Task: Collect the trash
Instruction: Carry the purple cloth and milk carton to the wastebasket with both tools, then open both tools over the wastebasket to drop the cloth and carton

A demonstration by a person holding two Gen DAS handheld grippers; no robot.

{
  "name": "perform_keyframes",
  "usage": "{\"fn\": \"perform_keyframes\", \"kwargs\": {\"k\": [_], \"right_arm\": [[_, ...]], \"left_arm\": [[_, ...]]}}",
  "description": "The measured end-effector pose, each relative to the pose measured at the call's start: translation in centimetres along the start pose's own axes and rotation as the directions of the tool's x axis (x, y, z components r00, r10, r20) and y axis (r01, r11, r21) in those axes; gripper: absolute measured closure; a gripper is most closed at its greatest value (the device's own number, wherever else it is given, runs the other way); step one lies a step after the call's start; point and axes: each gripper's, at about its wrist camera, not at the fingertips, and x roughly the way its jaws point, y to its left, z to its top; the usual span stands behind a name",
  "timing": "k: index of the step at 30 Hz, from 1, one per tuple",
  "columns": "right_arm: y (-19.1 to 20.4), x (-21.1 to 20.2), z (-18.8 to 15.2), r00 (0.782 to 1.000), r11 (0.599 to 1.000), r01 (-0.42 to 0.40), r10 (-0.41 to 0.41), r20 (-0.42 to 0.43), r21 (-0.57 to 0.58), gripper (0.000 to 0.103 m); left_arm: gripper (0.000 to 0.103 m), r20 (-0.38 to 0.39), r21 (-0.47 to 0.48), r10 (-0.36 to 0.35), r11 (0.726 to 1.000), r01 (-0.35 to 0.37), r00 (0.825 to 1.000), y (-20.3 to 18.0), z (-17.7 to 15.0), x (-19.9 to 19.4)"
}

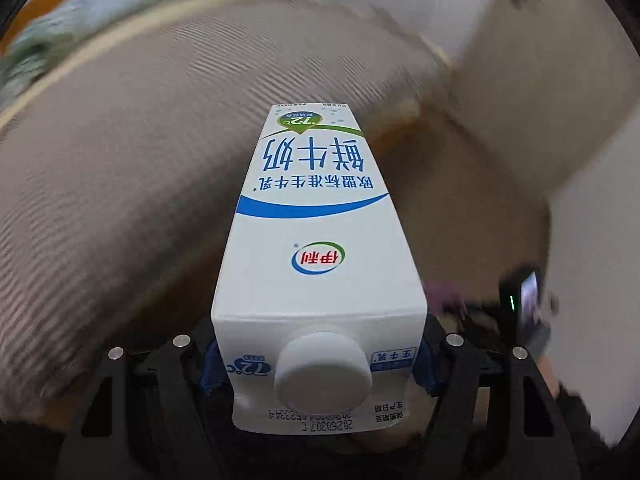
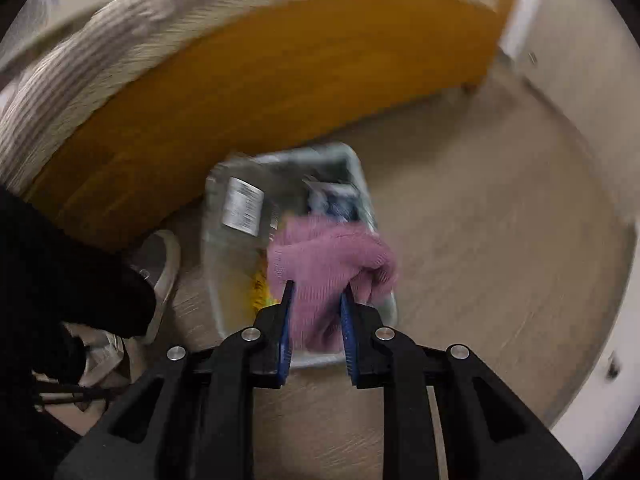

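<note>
1. Milk carton [image 1: 316, 248]: white with blue lettering and a white screw cap [image 1: 323, 371]. It sits between the fingers of the left gripper [image 1: 318, 364], cap end nearest the camera, base pointing away over the striped bedding [image 1: 140, 168].
2. Left gripper: fingers spread wide, blue pads [image 1: 210, 368] pressed against the carton's two sides near the cap; the carton is held clear of the bed.
3. Pink knitted cloth [image 2: 332, 264]: bunched between the fingers of the right gripper [image 2: 318, 312], hanging above the near end of the bin.
4. Right gripper: fingers drawn close together, blue pads [image 2: 286, 332] pinching the cloth.
5. Clear plastic bin [image 2: 218, 280]: on the floor [image 2: 500, 240] beside the orange wooden bed frame [image 2: 260, 80]. Contents blurred; a labelled clear wrapper [image 2: 243, 206] and something yellow [image 2: 260, 292] show inside.
6. Shoe [image 2: 162, 264]: grey, on the floor just beside the bin's left wall.
</note>
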Motion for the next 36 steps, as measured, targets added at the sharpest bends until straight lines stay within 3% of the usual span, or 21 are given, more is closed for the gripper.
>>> {"fn": "perform_keyframes", "kwargs": {"k": [3, 5, 6, 8, 11, 13, 15, 17, 19, 21, 25, 26, 27, 28, 30, 32, 36], "right_arm": [[-3.6, 0.3, -1.7, 1.000, 0.989, -0.024, 0.021, 0.021, 0.143, 0.082], [-5.4, -0.2, -2.6, 0.999, 0.979, -0.022, 0.012, 0.050, 0.201, 0.082], [-6.1, -0.3, -3.1, 0.998, 0.976, -0.020, 0.007, 0.061, 0.219, 0.082], [-7.7, -0.8, -3.7, 0.997, 0.965, -0.016, -0.004, 0.074, 0.263, 0.082], [-9.2, -1.0, -4.9, 0.996, 0.950, -0.041, 0.015, 0.085, 0.311, 0.082], [-9.7, -1.1, -5.4, 0.994, 0.942, -0.071, 0.040, 0.099, 0.328, 0.082], [-9.5, -0.8, -5.6, 0.994, 0.941, -0.085, 0.055, 0.098, 0.328, 0.082], [-9.3, -0.2, -5.5, 0.994, 0.944, -0.091, 0.065, 0.090, 0.317, 0.082], [-8.7, 0.2, -5.4, 0.994, 0.946, -0.098, 0.078, 0.078, 0.310, 0.082], [-8.0, 0.7, -5.3, 0.995, 0.949, -0.094, 0.079, 0.063, 0.300, 0.082], [-7.2, 1.4, -5.3, 0.994, 0.951, -0.106, 0.097, 0.047, 0.289, 0.082], [-7.1, 1.4, -5.3, 0.994, 0.950, -0.110, 0.101, 0.047, 0.293, 0.082], [-7.1, 1.4, -5.3, 0.993, 0.948, -0.114, 0.104, 0.049, 0.296, 0.082], [-7.0, 1.3, -5.3, 0.993, 0.949, -0.115, 0.105, 0.050, 0.294, 0.082], [-6.6, 1.2, -5.2, 0.994, 0.952, -0.109, 0.097, 0.054, 0.285, 0.082], [-6.5, 1.3, -5.1, 0.993, 0.953, -0.116, 0.103, 0.060, 0.281, 0.082], [-5.9, 1.7, -4.8, 0.992, 0.954, -0.127, 0.115, 0.057, 0.271, 0.082]], "left_arm": [[0.033, -0.166, 0.129, 0.002, 0.991, 0.019, 0.986, -3.1, 1.1, 4.9], [0.033, -0.288, 0.226, 0.011, 0.972, 0.057, 0.958, -6.1, 0.6, 8.7], [0.033, -0.353, 0.268, 0.021, 0.960, 0.079, 0.935, -7.5, 0.1, 10.7], [0.033, -0.481, 0.300, 0.047, 0.947, 0.114, 0.876, -9.6, -0.9, 14.5], [0.033, -0.652, 0.252, 0.070, 0.959, 0.129, 0.755, -10.4, -2.0, 19.6], [0.033, -0.734, 0.192, 0.087, 0.978, 0.083, 0.674, -11.0, -2.1, 22.3], [0.033, -0.779, 0.177, 0.105, 0.983, 0.056, 0.618, -10.7, -1.7, 24.1], [0.032, -0.807, 0.170, 0.101, 0.983, 0.066, 0.582, -10.9, -1.4, 25.7], [0.032, -0.831, 0.102, 0.069, 0.994, 0.029, 0.551, -10.4, -1.1, 27.6], [0.032, -0.837, 0.079, 0.068, 0.997, -0.003, 0.543, -10.0, -1.4, 28.9], [0.031, -0.866, -0.029, 0.009, 0.997, -0.069, 0.500, -10.3, -0.6, 33.6], [0.030, -0.865, -0.057, 0.003, 0.993, -0.104, 0.501, -10.2, -0.2, 34.6], [0.029, -0.854, -0.082, 0.007, 0.986, -0.147, 0.520, -9.6, 0.4, 35.3], [0.026, -0.822, -0.083, 0.039, 0.979, -0.187, 0.569, -9.1, 1.6, 35.5], [0.020, -0.766, -0.074, 0.083, 0.974, -0.215, 0.637, -8.8, 3.8, 35.1], [0.010, -0.739, -0.086, 0.068, 0.977, -0.194, 0.670, -8.7, 5.8, 34.1], [0.007, -0.645, -0.106, 0.020, 0.988, -0.116, 0.764, -8.6, 10.0, 30.2]]}}
